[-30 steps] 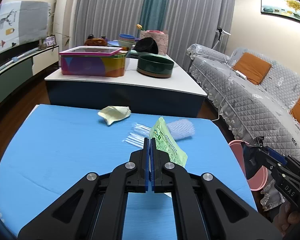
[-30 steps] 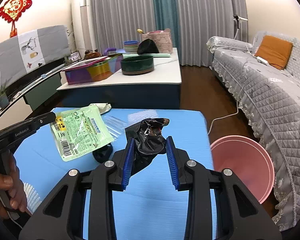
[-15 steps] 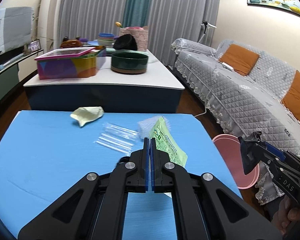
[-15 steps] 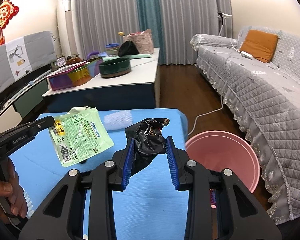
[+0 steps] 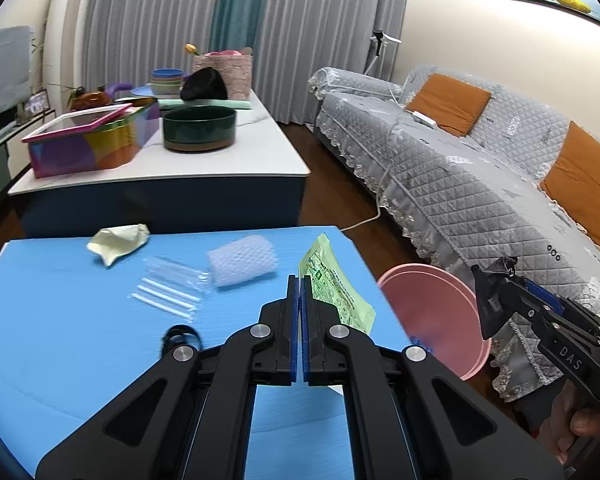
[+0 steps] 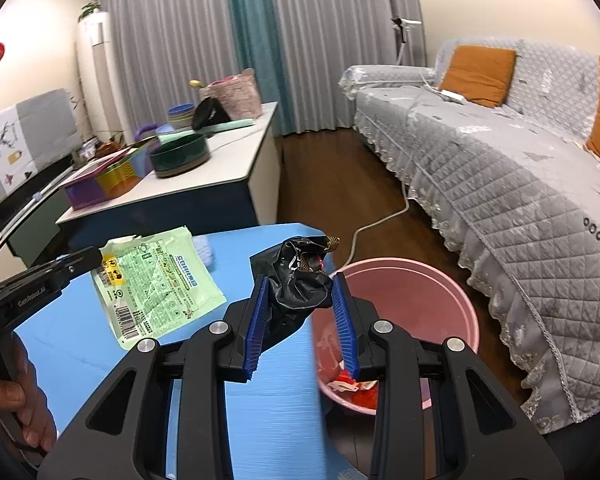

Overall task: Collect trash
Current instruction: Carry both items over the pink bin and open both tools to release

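Observation:
My left gripper (image 5: 299, 280) is shut on a flat green packet (image 5: 336, 286), held above the right edge of the blue table (image 5: 60, 340); the packet also shows in the right wrist view (image 6: 156, 280). My right gripper (image 6: 300, 280) is shut on a crumpled black wrapper (image 6: 300, 280), held at the near rim of the pink bin (image 6: 412, 304), which stands on the floor right of the table and holds red scraps. The bin also shows in the left wrist view (image 5: 432, 312).
On the blue table lie a crumpled yellowish paper (image 5: 118, 238), a bubble-wrap roll (image 5: 242, 260), clear plastic sleeves (image 5: 168, 286) and a small black ring (image 5: 180, 336). A white-topped counter (image 5: 220, 164) with bowls stands behind. A grey sofa (image 5: 480, 184) lies at right.
Both grippers have swung right toward the pink bin with their loads still held. The black wrapper is now at the bin's rim.

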Motion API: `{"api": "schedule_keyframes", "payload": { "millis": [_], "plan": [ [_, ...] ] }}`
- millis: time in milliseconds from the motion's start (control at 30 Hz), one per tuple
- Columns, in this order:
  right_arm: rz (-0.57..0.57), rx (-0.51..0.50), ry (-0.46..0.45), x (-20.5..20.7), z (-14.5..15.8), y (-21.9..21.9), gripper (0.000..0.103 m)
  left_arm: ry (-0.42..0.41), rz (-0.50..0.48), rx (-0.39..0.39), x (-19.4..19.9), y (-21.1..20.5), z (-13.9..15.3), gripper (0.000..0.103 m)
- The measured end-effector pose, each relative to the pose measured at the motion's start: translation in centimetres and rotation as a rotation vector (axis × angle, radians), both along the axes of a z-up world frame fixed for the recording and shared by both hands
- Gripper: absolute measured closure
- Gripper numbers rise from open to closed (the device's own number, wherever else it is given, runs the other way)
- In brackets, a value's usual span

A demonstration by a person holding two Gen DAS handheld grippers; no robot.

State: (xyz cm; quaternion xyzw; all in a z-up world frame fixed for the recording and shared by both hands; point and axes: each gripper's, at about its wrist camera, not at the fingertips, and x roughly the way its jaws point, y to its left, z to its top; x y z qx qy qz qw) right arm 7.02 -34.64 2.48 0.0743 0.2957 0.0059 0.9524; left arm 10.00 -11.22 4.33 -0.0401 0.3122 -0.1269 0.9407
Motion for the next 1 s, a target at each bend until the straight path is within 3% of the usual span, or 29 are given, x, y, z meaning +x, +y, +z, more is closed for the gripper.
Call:
{"api": "schedule_keyframes", "payload": {
  "millis": [400,1000],
  "plan": [
    [-0.109,0.008,-0.002,0.4,0.3,-5.1,0.070,0.009,-0.060,0.004,1.7,-5.2,0.4,0.102],
    [-0.193,0.052,0.063,2.8,-2.3,-9.8,0.070,0.042,-0.143,0.031,5.2,-12.2,-1.5,0.102]
  ]
}}
